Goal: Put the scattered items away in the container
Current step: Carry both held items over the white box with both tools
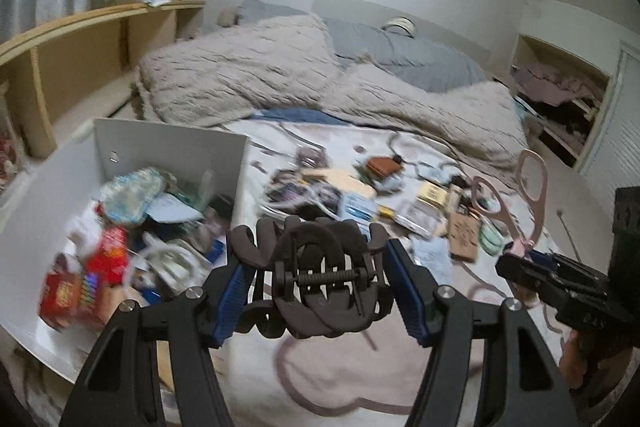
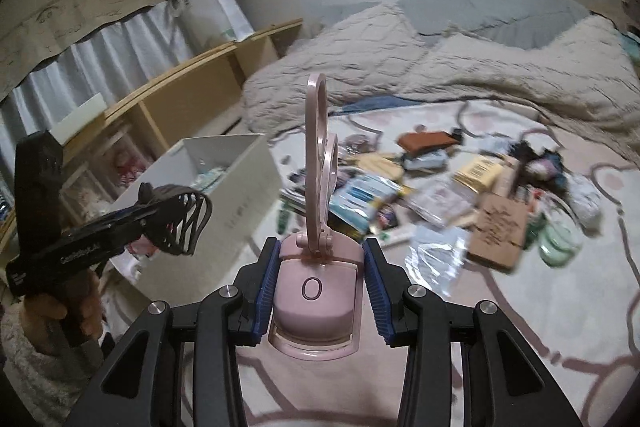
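Observation:
My left gripper (image 1: 318, 259) is shut on a dark brown hair claw clip (image 1: 320, 283), held in the air just right of the white box (image 1: 168, 143). The box holds several items, among them red snack packs (image 1: 84, 283). My right gripper (image 2: 318, 259) is shut on a pink device with two upright loop ears (image 2: 316, 267), above the rug. In the left wrist view the right gripper (image 1: 520, 259) and its pink device (image 1: 520, 195) show at the right. In the right wrist view the left gripper (image 2: 160, 219), the clip (image 2: 180, 215) and the box (image 2: 240, 187) show at the left.
Many scattered items (image 2: 440, 195) lie on the pink-patterned rug (image 2: 540, 307), including a brown card box (image 2: 498, 231) and a clear plastic bag (image 2: 436, 255). A bed with a beige quilt (image 1: 280, 79) lies behind. Wooden shelves (image 1: 80, 63) stand at the left.

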`<state>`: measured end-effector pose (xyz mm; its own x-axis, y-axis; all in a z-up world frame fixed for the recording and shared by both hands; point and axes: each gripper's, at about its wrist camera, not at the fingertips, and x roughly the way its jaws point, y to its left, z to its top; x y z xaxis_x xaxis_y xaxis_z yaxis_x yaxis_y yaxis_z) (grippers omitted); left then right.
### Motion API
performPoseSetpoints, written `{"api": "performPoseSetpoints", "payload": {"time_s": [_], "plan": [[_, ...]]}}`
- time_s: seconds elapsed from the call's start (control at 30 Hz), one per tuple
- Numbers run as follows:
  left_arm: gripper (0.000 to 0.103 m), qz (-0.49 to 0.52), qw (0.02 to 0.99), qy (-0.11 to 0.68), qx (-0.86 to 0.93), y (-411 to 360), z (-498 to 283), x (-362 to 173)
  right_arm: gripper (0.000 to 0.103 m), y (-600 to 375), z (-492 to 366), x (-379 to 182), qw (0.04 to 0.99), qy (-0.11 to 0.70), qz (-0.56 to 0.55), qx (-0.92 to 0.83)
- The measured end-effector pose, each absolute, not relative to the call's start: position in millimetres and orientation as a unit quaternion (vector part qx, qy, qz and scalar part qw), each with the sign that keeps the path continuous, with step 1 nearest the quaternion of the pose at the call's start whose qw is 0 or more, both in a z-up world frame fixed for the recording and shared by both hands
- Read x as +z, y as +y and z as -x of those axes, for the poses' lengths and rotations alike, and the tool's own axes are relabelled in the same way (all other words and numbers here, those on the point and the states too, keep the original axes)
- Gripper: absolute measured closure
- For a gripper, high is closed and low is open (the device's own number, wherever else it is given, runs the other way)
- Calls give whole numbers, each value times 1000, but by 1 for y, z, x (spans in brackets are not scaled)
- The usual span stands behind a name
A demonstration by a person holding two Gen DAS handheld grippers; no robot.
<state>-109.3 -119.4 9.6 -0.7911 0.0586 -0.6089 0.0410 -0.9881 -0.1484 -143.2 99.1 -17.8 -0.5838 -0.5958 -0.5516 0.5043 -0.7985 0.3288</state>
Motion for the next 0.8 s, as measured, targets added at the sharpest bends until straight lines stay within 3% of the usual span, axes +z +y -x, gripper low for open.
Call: {"api": "performPoseSetpoints", "payload": {"time_s": [0.63,0.8], "plan": [[38,325,-95,-93,936,-265,147,49,61,-32,183,14,393,-23,-318,-863],[38,356,-137,-63,922,-288,179,43,61,-61,186,17,417,-17,-321,-850]]}}
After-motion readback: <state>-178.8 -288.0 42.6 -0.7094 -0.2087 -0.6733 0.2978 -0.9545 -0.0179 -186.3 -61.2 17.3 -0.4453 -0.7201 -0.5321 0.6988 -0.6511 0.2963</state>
